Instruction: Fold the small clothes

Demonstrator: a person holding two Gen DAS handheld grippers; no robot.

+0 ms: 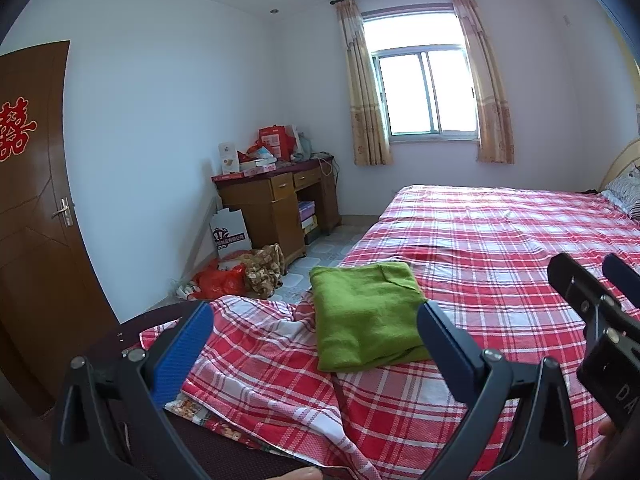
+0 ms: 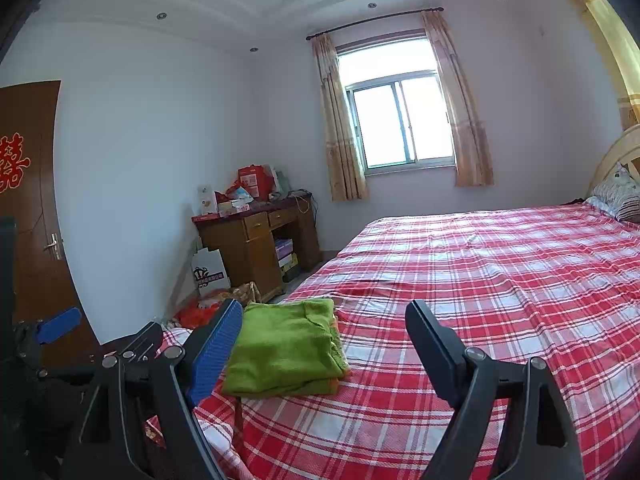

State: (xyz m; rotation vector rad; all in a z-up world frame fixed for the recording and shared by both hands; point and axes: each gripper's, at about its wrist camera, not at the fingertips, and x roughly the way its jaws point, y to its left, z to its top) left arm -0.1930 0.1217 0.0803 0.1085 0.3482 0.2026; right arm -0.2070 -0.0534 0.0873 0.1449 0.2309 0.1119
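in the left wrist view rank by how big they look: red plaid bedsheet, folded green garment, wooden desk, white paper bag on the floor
1. Red plaid bedsheet, by far the largest.
2. Folded green garment and wooden desk look about alike; the garment lies nearer the camera, so I won't rank them.
3. White paper bag, smallest.

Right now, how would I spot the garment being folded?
Find the big bed with the red checked sheet. At its near corner, on the door's side, lies a folded green garment, the only plain green thing on those checks.
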